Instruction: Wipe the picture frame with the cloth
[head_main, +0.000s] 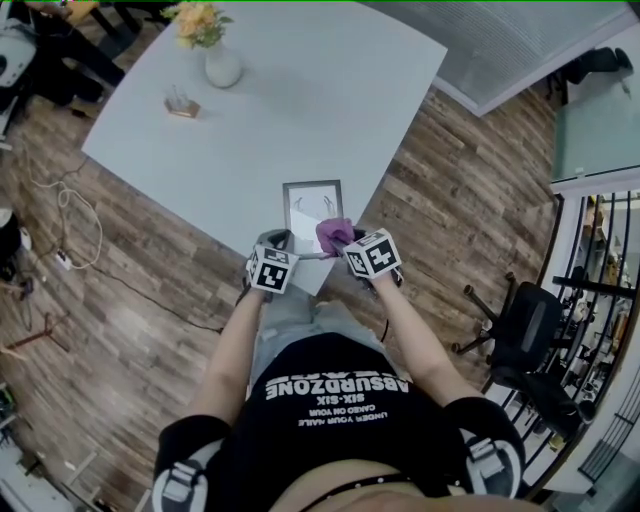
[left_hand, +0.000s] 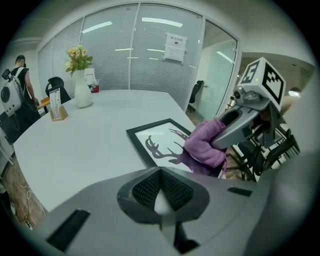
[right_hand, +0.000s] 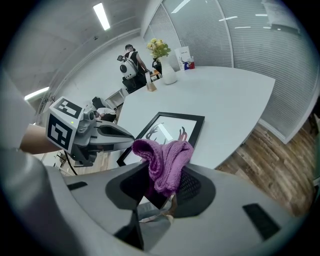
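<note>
A black picture frame (head_main: 312, 205) with a deer-antler print lies flat near the front edge of the white table (head_main: 300, 90). My right gripper (head_main: 345, 245) is shut on a purple knitted cloth (head_main: 333, 234), held over the frame's near right corner. In the right gripper view the cloth (right_hand: 165, 160) bulges up out of the jaws, with the frame (right_hand: 170, 130) just beyond. My left gripper (head_main: 275, 242) hovers at the table edge left of the frame, shut with nothing in it. The left gripper view shows the frame (left_hand: 155, 142), the cloth (left_hand: 204, 142) and the right gripper's fingers (left_hand: 235, 127).
A white vase of flowers (head_main: 220, 60) and a small card holder (head_main: 182, 103) stand at the table's far left. An office chair (head_main: 525, 325) sits on the wood floor to the right, and cables (head_main: 65, 215) lie on the left. A person (left_hand: 20, 75) stands far off.
</note>
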